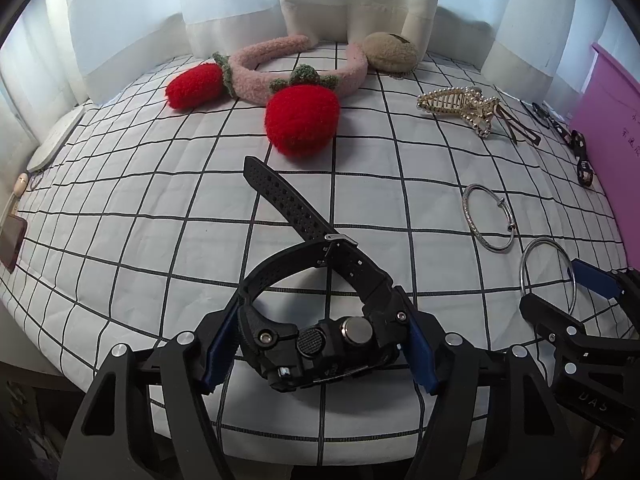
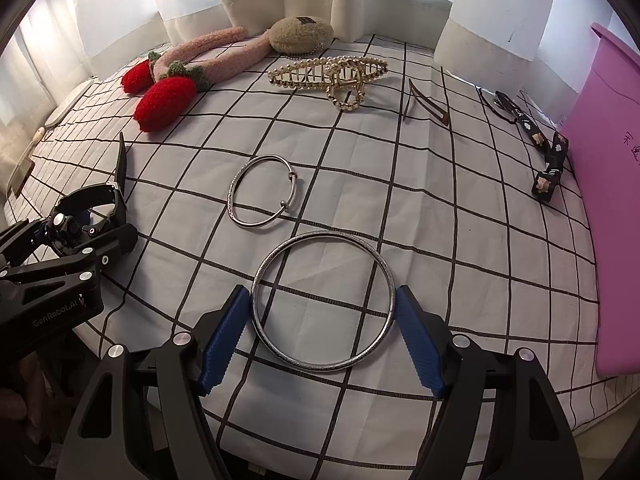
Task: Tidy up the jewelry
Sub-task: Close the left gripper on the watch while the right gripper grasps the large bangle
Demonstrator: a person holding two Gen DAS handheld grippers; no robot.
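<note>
A black watch (image 1: 320, 340) lies on its side on the checked cloth (image 1: 160, 240), its perforated strap pointing away. My left gripper (image 1: 320, 344) is shut on the watch case, a blue pad against each side. A large silver bangle (image 2: 280, 354) lies flat on the cloth between the blue pads of my right gripper (image 2: 322, 320), which touch its left and right rims. A smaller silver bracelet (image 2: 240, 216) with a clasp lies just beyond it. The left gripper (image 2: 80, 224) shows at the left edge of the right wrist view, the right gripper (image 1: 560, 292) at the right edge of the left wrist view.
A pink fuzzy headband with red strawberries (image 1: 300, 120), a tan plush pouch (image 1: 390, 56), a pearl hair claw (image 2: 332, 72), a brown hair clip (image 2: 424, 106) and a dark strap with charms (image 2: 544, 160) lie further back. A pink box (image 2: 608, 200) stands at the right; curtains hang behind.
</note>
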